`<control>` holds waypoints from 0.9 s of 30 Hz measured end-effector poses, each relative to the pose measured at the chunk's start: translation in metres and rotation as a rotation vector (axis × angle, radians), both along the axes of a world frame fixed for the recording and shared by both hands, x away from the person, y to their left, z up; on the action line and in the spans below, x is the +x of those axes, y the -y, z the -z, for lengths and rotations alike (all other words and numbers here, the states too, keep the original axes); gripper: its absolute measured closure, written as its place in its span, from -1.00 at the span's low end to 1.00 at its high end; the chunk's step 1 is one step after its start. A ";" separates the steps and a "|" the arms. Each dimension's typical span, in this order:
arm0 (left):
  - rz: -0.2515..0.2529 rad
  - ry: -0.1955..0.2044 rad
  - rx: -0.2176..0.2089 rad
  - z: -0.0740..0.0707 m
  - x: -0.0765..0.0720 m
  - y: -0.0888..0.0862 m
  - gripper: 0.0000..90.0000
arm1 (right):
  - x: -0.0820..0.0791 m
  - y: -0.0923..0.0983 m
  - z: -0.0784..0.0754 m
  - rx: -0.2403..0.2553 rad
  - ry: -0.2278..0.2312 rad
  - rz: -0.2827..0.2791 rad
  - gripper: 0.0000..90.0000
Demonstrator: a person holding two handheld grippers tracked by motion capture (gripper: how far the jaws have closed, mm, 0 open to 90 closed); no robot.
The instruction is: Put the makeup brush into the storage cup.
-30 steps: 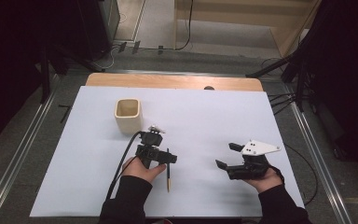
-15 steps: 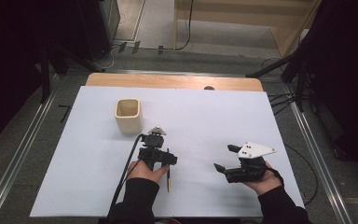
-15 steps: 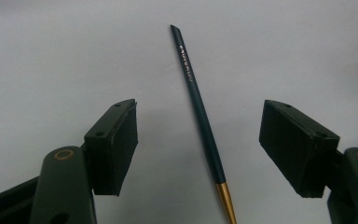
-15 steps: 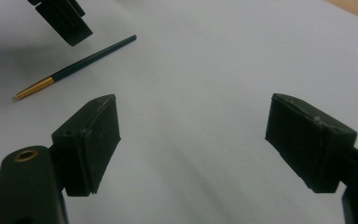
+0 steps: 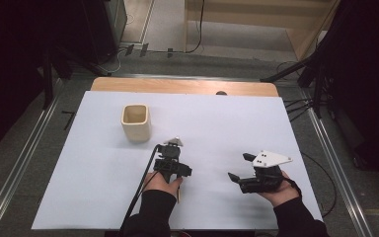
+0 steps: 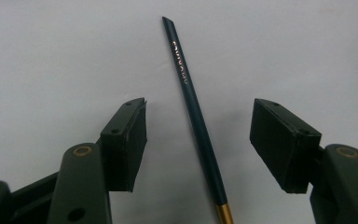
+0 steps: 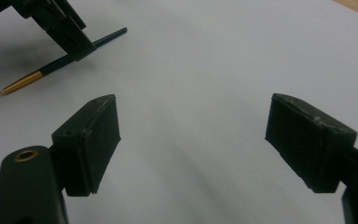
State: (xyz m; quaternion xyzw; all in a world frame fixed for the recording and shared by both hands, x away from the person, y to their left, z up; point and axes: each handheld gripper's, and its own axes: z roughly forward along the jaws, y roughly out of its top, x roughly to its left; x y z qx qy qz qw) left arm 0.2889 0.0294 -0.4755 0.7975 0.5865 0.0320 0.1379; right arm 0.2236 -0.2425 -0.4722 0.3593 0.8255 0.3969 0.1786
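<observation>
Both my grippers spread wide over the white table.

My left gripper straddles the dark pen lying flat, jaws apart, neither touching it. My right gripper hangs apart too, holding nothing; cream cup stands farther back.

I see a dark green pen with a gold tip and gold lettering, a cream cup, black grippers, and a white table.
</observation>
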 end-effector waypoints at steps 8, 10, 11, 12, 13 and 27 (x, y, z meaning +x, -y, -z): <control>-0.018 -0.004 0.020 0.004 0.001 0.005 -0.12 | 0.001 0.001 0.000 -0.009 -0.002 0.006 -0.58; -0.019 0.002 0.036 0.005 0.000 0.005 -0.05 | 0.000 0.001 0.000 -0.010 -0.001 0.005 -0.58; -0.016 0.004 0.046 0.005 0.000 0.006 -0.03 | 0.000 0.000 0.000 -0.012 0.000 0.006 -0.58; -0.016 0.004 0.046 0.005 0.000 0.006 -0.01 | 0.000 0.000 0.000 -0.012 0.000 0.006 -0.58; -0.005 0.005 0.059 0.005 -0.001 0.007 -0.01 | 0.000 0.000 0.000 -0.013 -0.001 0.005 -0.58; -0.001 0.008 0.135 0.004 -0.009 0.017 0.45 | 0.002 -0.003 0.000 -0.031 0.000 -0.008 -0.55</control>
